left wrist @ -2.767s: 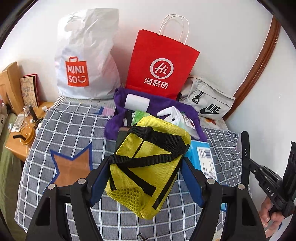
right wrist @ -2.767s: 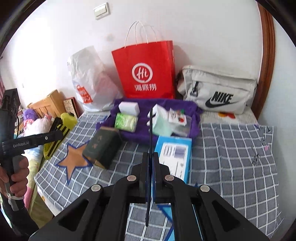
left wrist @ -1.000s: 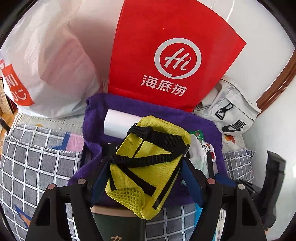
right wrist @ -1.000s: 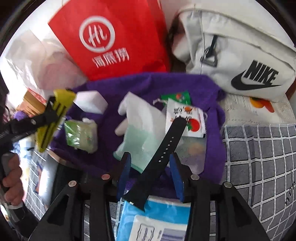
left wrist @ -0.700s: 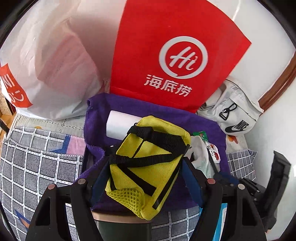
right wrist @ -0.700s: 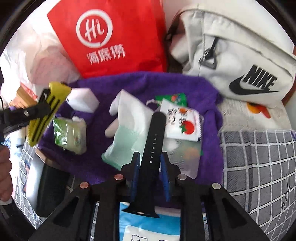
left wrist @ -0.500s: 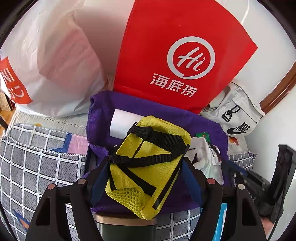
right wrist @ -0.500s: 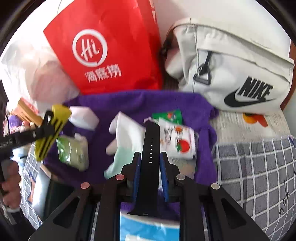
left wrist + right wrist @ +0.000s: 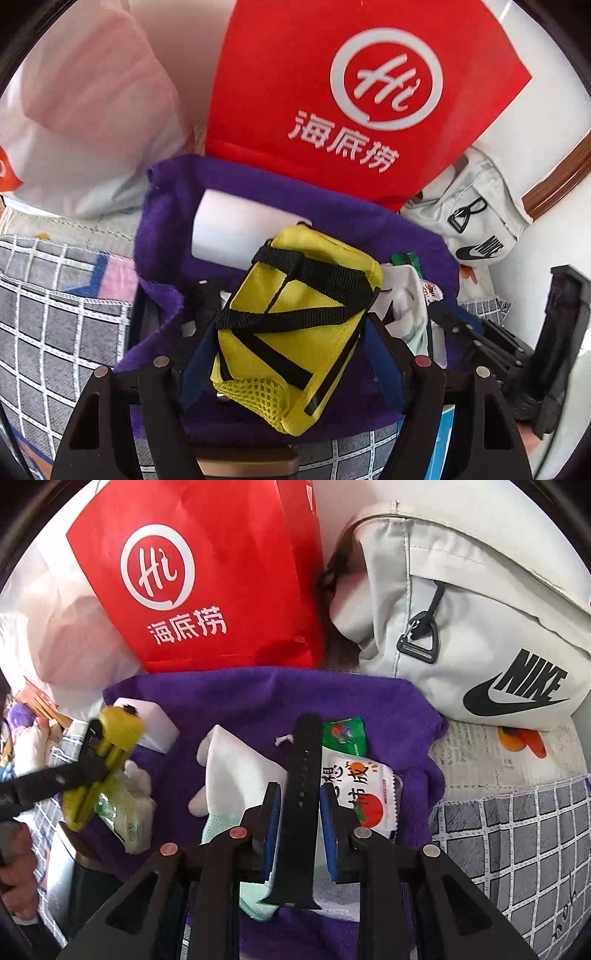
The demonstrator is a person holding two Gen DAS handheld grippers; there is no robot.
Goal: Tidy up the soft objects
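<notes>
Over purple towel (image 9: 258, 192): left gripper (image 9: 291, 354) clamps yellow pouch (image 9: 295, 332) at mid-body (soft, light, squashes easily). Right gripper (image 9: 297, 827) pinches black strap (image 9: 301, 794) flat-on; limp, likely droops.

Lighting: bright, even daylight; soft shadows. Glare: white wall (image 9: 554, 55) washed out. Distortion: strong fisheye, dark corner vignette. Blur: slight, at edges.

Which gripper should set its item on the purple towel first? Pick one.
Right. The right gripper holds the black strap low over the purple towel; the left gripper's yellow pouch looks higher.
</notes>
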